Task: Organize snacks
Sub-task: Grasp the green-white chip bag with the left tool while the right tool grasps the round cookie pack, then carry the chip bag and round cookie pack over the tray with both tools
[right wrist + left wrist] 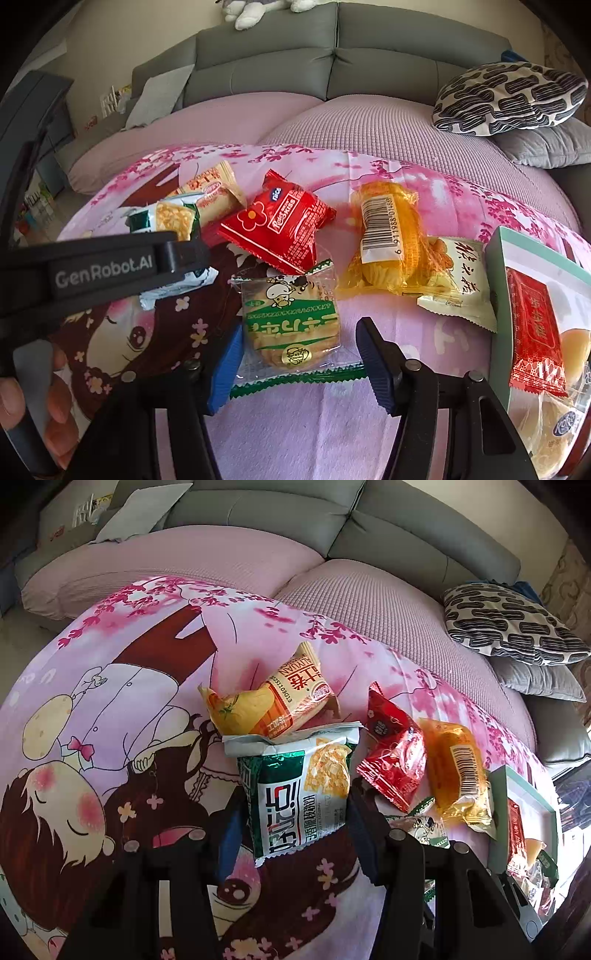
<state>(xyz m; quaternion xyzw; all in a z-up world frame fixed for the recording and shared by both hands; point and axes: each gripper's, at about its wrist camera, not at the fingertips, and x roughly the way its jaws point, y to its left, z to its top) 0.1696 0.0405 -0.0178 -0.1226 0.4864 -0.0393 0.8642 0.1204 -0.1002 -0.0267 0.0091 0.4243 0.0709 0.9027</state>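
Snack packets lie scattered on a pink cartoon-print cloth (110, 709). My left gripper (295, 827) is shut on a green-and-white cracker packet (295, 786), its pads against both long sides; the right wrist view shows this gripper (184, 254) from the side across the same packet (173, 218). My right gripper (299, 363) is shut on a green cow-print biscuit packet (291, 325), the pads meeting its wrapper edges. Loose on the cloth lie a red packet (284, 225), a yellow barcode packet (388, 240), a cream packet (461, 284) and an orange packet (273, 698).
A teal-rimmed box (498, 266) at the right holds a red sachet (532, 332) and other snacks. Behind the cloth are a pink-covered sofa seat (369, 602), grey backrests and a patterned cushion (509, 96). A hand (55, 406) holds the left gripper's handle.
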